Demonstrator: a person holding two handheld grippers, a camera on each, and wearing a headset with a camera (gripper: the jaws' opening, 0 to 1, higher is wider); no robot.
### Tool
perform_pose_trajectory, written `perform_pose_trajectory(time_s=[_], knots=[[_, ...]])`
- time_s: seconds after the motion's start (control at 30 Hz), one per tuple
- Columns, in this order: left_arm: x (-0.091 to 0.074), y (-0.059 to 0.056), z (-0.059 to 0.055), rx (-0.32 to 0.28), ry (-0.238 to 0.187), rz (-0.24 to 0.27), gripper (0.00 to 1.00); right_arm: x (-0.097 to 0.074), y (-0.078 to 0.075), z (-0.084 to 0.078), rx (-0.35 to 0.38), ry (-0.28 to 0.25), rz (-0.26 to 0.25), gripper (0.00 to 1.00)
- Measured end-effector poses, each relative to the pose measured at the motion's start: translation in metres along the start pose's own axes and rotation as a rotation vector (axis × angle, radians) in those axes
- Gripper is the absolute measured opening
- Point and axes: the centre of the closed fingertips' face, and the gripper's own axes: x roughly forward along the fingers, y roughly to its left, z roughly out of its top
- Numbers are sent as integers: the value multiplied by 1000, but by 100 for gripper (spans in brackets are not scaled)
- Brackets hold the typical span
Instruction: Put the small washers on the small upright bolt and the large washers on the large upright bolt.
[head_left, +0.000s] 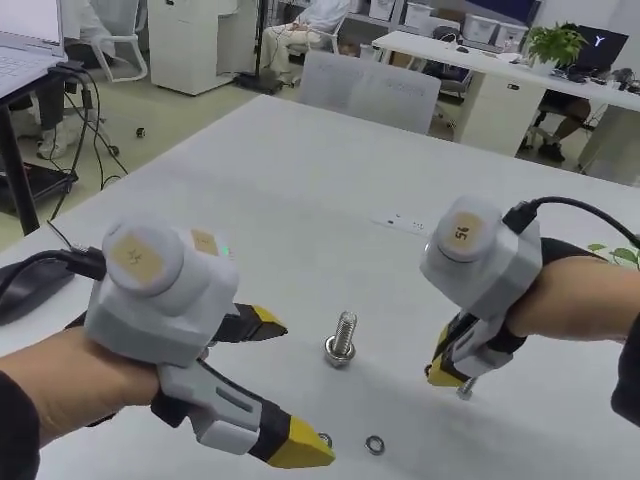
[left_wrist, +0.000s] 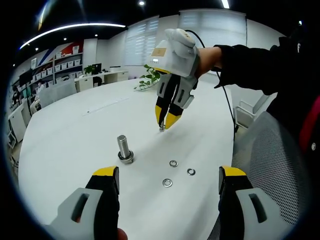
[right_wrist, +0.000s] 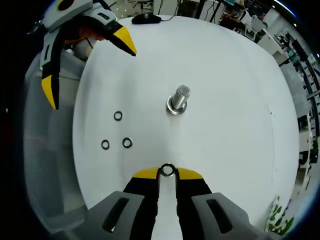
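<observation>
The large bolt (head_left: 341, 337) (left_wrist: 123, 148) (right_wrist: 178, 99) stands upright mid-table with a wider metal collar at its foot. My right gripper (head_left: 446, 373) (left_wrist: 167, 119) (right_wrist: 168, 173) is shut on a small washer (right_wrist: 168, 170), directly over the small upright bolt (head_left: 465, 388) (left_wrist: 161, 129). Three small washers (left_wrist: 173, 163) (left_wrist: 191, 171) (left_wrist: 167, 183) (right_wrist: 118, 116) (right_wrist: 105, 144) (right_wrist: 127, 142) lie flat on the white table (head_left: 300, 200); two of them (head_left: 375, 444) (head_left: 325, 438) lie near the front edge. My left gripper (head_left: 285, 385) (left_wrist: 169, 174) (right_wrist: 89, 70) hovers open just behind those washers, holding nothing.
A grey chair back (head_left: 368, 90) stands at the table's far edge. Beyond it are white desks (head_left: 480, 60), a potted plant (head_left: 556, 42) and seated people. A dark desk with a laptop (head_left: 25, 45) and hanging cables is at the far left.
</observation>
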Motion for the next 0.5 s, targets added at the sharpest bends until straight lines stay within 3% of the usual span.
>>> perform_pose_trajectory(time_s=[0.5], knots=[[1,-8,5,1,-25,-33,80,-19,-2,-7,20,-18,-29,12]])
